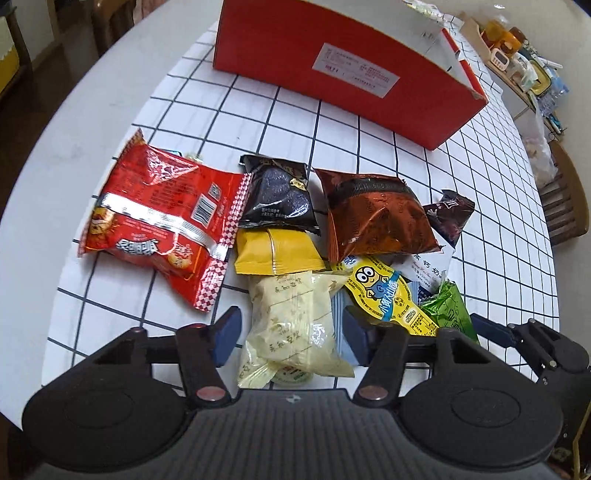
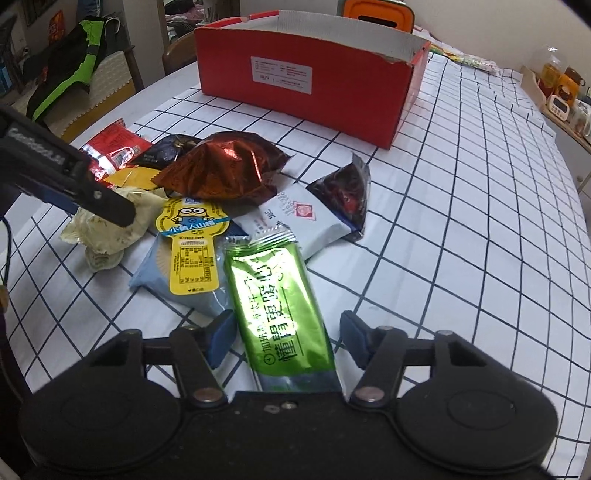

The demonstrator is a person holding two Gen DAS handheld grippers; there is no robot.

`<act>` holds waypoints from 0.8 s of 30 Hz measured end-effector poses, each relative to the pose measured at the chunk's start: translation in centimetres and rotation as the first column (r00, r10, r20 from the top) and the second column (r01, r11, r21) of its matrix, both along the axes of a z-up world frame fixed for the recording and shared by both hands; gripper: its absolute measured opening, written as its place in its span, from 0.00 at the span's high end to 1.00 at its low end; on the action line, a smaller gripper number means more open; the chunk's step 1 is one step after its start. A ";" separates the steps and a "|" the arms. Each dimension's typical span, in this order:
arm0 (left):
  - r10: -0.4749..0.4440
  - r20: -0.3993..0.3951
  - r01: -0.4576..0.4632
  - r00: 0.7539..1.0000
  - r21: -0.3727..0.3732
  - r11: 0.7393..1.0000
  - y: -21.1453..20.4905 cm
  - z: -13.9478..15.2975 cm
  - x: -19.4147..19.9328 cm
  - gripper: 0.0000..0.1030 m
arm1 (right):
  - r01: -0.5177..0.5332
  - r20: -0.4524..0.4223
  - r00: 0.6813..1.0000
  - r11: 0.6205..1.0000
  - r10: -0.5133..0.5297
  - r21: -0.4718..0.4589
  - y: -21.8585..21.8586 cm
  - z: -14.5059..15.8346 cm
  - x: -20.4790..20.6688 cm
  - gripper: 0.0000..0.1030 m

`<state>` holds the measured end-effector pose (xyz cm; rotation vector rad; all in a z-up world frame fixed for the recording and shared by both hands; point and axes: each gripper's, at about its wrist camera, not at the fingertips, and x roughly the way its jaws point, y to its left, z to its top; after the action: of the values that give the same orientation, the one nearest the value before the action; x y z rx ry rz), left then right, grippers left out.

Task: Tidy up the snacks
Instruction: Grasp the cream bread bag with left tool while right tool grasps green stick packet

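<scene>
Only in the left view: the big red packet [image 1: 159, 218] lies whole at middle left, barcode up; the black packet [image 1: 279, 195] and the yellow packet [image 1: 275, 254] show in full.
Only in the right view: the red box [image 2: 306, 85] shows its open top and pale inner walls, with an orange-lidded container [image 2: 376, 13] behind it and a black and green jacket [image 2: 70, 70] at upper left; the light blue packet [image 2: 155, 273] is plain here but almost hidden in the other view.
Box count: one, at the top of both frames, on the checked cloth of the counter [image 2: 461, 221].
Packet count: at least ten, all loose on the cloth in front of the box and none seen inside it. Besides the four above there are a copper foil packet [image 1: 376, 218], a dark maroon packet [image 1: 452, 216], a white packet [image 2: 299, 221], a yellow cartoon packet [image 2: 188, 251], a green packet [image 2: 280, 306] and a pale cream packet [image 1: 295, 325].
Tongs count: two.
Left tongs [image 1: 291, 336]: about half spread astride the cream packet at lower centre. A strip of cloth shows beside the left pad, so nothing is clenched.
Right tongs [image 2: 288, 332]: about half spread astride the near end of the green packet. Cloth shows on both sides, so the pads stay off the foil.
</scene>
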<state>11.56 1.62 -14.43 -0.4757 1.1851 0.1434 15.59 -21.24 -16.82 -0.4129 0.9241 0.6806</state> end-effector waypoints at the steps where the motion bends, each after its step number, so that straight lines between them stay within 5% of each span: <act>1: -0.002 -0.004 0.002 1.000 0.001 1.000 0.0 -0.1 0.1 0.47 | -0.001 0.000 1.000 1.000 0.001 0.003 0.0 0.0 0.0 0.48; 12: -0.030 0.007 0.030 1.000 0.027 0.999 -0.1 0.0 0.3 0.66 | 0.062 0.024 0.998 0.998 -0.062 0.007 -0.4 0.1 -0.7 0.59; 24: -0.066 0.033 0.066 0.997 0.017 0.998 0.3 0.5 -1.0 0.70 | 0.224 0.000 0.974 0.969 -0.225 0.102 -2.0 2.0 -2.1 0.59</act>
<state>10.55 1.95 -13.92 -0.4230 1.1648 0.0880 13.47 -23.26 -14.82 -0.2172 0.9057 0.5142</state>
